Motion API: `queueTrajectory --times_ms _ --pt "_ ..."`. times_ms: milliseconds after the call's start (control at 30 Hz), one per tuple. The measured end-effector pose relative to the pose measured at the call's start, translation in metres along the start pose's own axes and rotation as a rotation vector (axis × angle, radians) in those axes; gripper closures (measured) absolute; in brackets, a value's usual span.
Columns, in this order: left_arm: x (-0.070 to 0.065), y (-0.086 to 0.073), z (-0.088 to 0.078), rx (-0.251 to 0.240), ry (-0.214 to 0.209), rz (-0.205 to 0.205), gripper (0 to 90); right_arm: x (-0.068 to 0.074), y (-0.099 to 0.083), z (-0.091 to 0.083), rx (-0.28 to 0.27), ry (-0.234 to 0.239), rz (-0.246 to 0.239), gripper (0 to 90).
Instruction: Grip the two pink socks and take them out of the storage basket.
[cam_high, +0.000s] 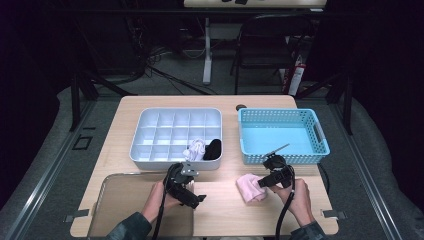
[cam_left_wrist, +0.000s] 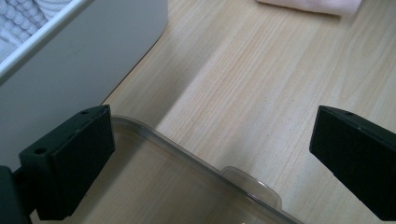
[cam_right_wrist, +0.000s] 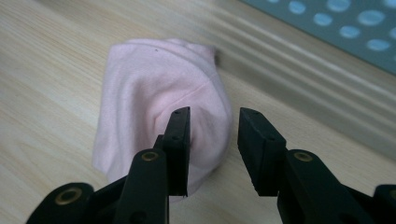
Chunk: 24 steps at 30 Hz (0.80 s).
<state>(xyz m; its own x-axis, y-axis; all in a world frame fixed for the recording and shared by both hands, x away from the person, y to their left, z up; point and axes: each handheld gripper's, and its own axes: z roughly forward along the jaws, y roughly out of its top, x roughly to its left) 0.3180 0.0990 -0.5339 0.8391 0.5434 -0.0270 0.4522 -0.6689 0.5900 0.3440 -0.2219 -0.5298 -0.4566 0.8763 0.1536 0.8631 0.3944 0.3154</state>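
Observation:
A rolled pink sock lies on the wooden table in front of the blue basket. My right gripper is at the sock's right end. Its jaws stand a little apart: one jaw lies over the sock, the other just beside it, with the sock's edge in the gap and the pads off it. My left gripper is wide open with nothing between its jaws, above the corner of a clear tray beside the white organizer.
The white organizer has several compartments; a white sock and a black sock sit in its front right ones. The blue basket holds nothing. A chair and table legs stand beyond the far edge.

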Motion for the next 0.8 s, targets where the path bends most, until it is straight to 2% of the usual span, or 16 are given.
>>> queueTrajectory --times_ms 33,100,200,233,400,433,633,800 --pt "0.001 0.000 0.000 -0.002 -0.001 -0.004 0.1 -0.001 0.000 0.002 0.015 -0.005 0.004 69.1" --pt "0.002 -0.001 0.000 -0.001 0.003 -0.011 0.1 -0.003 -0.001 0.005 0.005 0.023 0.011 75.1" --pt "0.003 -0.001 -0.001 -0.005 0.005 -0.013 0.1 -0.004 -0.002 0.004 0.004 0.028 0.018 81.9" --pt "0.003 -0.001 -0.001 -0.004 0.006 -0.012 0.1 -0.005 -0.002 0.002 0.011 0.030 0.006 82.9" --pt "0.002 -0.001 0.000 -0.001 0.003 -0.009 0.1 -0.004 -0.004 -0.006 -0.014 0.025 0.011 83.6" --pt "0.003 -0.001 -0.001 -0.003 0.004 -0.010 0.1 -0.003 -0.004 -0.009 -0.022 0.036 0.014 83.4" --pt "0.004 -0.002 -0.002 -0.005 0.008 -0.015 0.1 0.008 -0.003 -0.026 -0.070 0.064 -0.013 83.3" --pt "0.004 -0.001 -0.001 -0.004 0.004 -0.014 0.1 0.021 -0.002 -0.028 -0.072 0.082 -0.051 83.0"
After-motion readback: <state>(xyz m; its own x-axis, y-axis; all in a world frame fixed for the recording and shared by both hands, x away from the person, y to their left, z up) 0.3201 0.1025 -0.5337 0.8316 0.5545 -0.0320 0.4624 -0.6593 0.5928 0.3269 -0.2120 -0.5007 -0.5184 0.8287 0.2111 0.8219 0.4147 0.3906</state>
